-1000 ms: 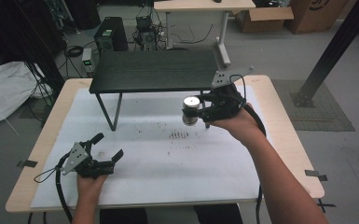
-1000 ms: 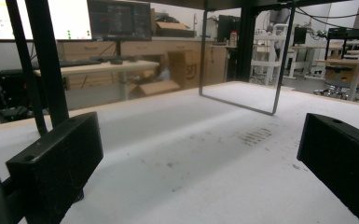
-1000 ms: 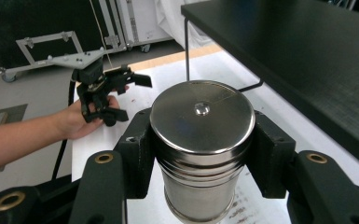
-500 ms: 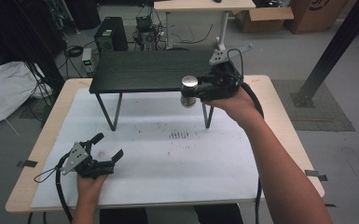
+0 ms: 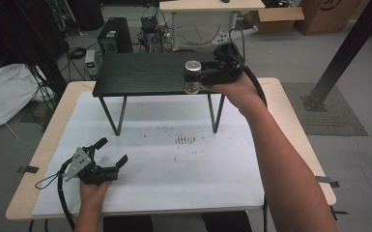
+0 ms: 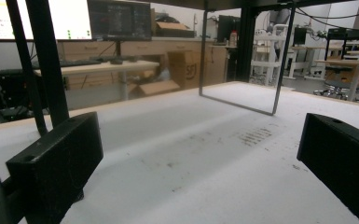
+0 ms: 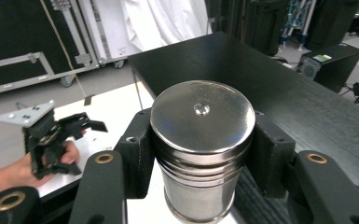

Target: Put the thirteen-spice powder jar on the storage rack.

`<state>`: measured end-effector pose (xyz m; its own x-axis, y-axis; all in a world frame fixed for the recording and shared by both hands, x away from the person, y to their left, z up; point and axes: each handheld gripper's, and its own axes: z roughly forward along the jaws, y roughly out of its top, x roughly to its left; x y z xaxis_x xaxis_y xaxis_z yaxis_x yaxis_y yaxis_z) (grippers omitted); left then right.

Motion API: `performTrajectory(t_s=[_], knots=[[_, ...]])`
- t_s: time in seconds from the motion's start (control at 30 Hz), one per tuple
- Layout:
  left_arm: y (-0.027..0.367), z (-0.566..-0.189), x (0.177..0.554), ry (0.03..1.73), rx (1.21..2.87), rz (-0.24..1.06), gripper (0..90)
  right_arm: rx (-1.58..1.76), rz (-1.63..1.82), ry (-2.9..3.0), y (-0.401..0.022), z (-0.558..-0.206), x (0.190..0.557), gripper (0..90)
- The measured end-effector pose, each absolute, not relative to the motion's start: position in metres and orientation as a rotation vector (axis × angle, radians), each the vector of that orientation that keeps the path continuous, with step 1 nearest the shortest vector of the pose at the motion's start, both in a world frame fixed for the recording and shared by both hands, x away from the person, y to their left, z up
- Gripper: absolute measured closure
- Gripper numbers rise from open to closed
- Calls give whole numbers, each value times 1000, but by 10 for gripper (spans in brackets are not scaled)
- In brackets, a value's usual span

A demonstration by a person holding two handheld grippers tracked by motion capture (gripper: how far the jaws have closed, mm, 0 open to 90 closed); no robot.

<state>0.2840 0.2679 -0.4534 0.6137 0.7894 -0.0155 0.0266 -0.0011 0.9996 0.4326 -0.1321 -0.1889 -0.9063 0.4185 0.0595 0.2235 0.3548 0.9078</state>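
A shiny metal cylinder (image 5: 192, 76) is held upright in the air at the front right edge of the black raised shelf (image 5: 145, 72). My right gripper (image 5: 195, 77) is shut on it, its black pads pressing both sides of the cylinder (image 7: 201, 149). The shelf top (image 7: 270, 88) lies just behind and below the cylinder's lid. My left gripper (image 5: 111, 152) rests low on the white mat (image 5: 183, 169) at the front left, jaws wide open with nothing between them. Its two black fingers (image 6: 56, 163) frame bare mat in the left gripper view.
The shelf stands on thin black legs (image 5: 215, 113) over the mat, with open room beneath. A patch of dark marks (image 5: 186, 140) sits mid-mat. Beyond the table are a computer tower (image 5: 113, 41), a second desk (image 5: 207, 7) and cardboard boxes (image 5: 319, 14).
My right hand has carried the cylinder up and away from me, from over the mat to the shelf's front right edge. The left gripper has stayed put.
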Motion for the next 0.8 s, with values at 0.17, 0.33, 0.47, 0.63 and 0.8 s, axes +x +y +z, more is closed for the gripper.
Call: performTrajectory(t_s=[0.17, 0.33, 0.47, 0.63, 0.8], knots=[[268, -453, 284, 728, 1468, 696, 5, 627, 1577, 2406, -129, -186, 443, 488], [268, -453, 284, 730, 1468, 694, 5, 668, 1610, 2381, -128, -188, 453, 488], [268, -453, 284, 730, 1468, 694, 5, 707, 1586, 2368, -125, -191, 462, 488], [268, -453, 284, 731, 1469, 692, 6, 726, 1543, 2372, -119, -198, 469, 488], [268, -453, 284, 729, 1469, 694, 6, 741, 1489, 2382, -113, -202, 474, 489]])
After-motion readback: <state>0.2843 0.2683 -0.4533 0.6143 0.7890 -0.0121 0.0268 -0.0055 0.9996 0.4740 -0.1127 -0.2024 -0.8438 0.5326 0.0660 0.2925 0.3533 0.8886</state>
